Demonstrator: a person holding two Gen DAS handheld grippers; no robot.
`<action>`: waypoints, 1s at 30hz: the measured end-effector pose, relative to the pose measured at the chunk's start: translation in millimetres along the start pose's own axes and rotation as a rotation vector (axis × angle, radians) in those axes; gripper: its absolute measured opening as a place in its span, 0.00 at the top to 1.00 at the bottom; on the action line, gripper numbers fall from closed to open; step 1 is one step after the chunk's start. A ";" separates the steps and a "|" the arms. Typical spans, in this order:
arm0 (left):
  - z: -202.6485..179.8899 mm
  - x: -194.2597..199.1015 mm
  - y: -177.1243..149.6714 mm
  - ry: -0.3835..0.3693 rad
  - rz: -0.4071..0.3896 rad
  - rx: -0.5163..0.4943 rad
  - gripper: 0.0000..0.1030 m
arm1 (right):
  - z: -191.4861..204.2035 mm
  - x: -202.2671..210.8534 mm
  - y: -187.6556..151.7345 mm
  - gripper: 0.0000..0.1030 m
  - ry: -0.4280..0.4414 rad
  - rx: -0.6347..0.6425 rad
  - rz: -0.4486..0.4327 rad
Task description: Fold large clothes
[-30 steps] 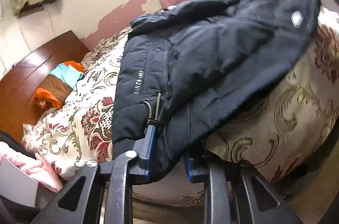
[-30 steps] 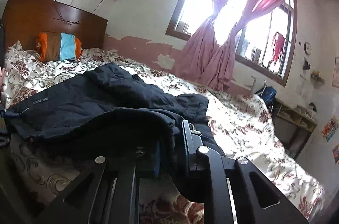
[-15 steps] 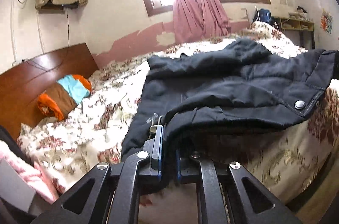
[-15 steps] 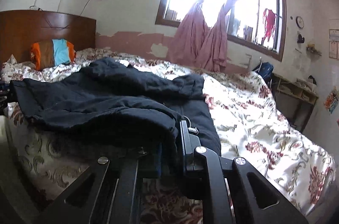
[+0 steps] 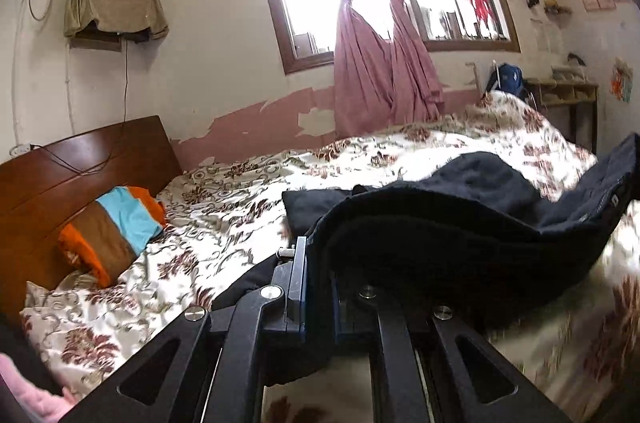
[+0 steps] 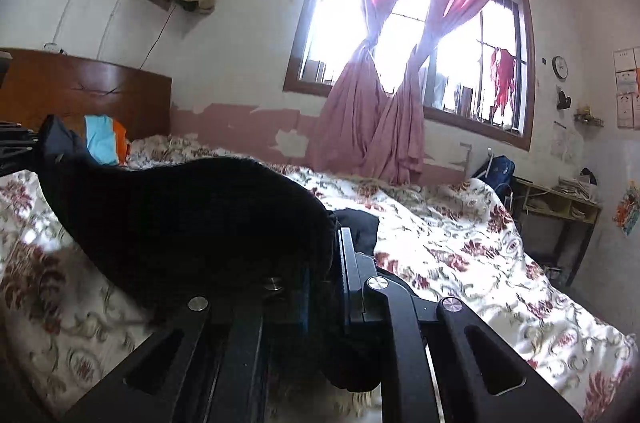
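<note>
Both claws, the left gripper (image 5: 318,287) and right gripper (image 6: 324,283), are clamped on the dark jacket (image 5: 460,223). Its near edge, which lay on the bed (image 5: 224,223) a second ago, has come up off the near side. I'd say the fold-over is starting.

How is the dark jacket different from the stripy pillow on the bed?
The jacket is one dark navy colour; the pillow has orange, brown and blue stripes. The jacket is pinched in the left gripper and the right gripper, with its near edge held up; nothing holds the pillow. The jacket is close to the grippers, while the pillow leans against the wooden headboard. Both are on the flowery bedspread.
</note>
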State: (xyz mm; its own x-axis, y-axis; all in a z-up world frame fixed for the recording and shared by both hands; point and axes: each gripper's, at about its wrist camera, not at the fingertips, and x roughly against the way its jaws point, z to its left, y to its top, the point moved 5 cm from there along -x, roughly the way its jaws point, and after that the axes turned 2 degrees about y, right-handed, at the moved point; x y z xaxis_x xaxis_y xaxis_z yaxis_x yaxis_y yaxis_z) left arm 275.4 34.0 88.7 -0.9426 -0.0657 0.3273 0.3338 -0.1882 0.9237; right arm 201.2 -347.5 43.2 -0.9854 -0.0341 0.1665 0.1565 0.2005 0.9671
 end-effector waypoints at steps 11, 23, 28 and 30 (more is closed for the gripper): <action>-9.6 -83.9 39.9 0.014 0.015 -0.036 0.92 | -16.1 -95.0 24.1 0.91 0.015 0.025 0.009; 0.3 -198.3 81.9 0.030 0.124 0.006 0.93 | -23.0 -240.1 77.1 0.92 0.050 0.062 0.101; -2.1 -234.5 92.1 0.051 0.138 -0.004 0.93 | -22.0 -290.0 86.5 0.93 0.026 0.065 0.134; -3.2 -250.8 95.9 0.068 0.140 -0.004 0.93 | -20.6 -307.5 89.4 0.93 0.008 0.073 0.139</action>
State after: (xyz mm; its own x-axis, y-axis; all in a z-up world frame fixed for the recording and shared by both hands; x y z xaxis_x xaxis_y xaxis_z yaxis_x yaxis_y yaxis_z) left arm 543.8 29.3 94.5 -0.8846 -0.1577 0.4388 0.4625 -0.1762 0.8690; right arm 519.6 -339.2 82.5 -0.9540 -0.0092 0.2998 0.2858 0.2747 0.9181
